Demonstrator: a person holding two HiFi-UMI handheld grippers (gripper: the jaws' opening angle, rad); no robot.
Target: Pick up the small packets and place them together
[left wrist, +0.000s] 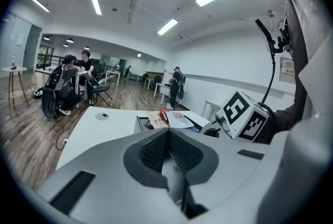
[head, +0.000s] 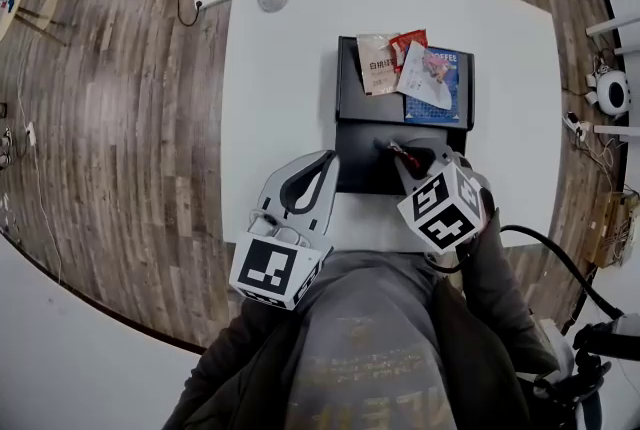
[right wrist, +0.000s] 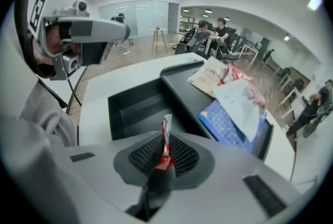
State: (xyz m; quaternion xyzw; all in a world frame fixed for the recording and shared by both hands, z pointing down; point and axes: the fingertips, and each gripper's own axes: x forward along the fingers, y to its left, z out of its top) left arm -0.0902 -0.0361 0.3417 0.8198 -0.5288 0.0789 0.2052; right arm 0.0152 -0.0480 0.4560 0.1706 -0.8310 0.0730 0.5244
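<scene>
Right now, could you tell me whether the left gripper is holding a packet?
No, the left gripper is shut in its own view, with nothing between its jaws.

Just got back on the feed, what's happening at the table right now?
A person works with a gripper in each hand. The right gripper has its jaws shut on a small red packet, held over the open black box. Other packets lie piled on the box's far half. The left gripper hangs shut and empty over the table near its front edge.
</scene>
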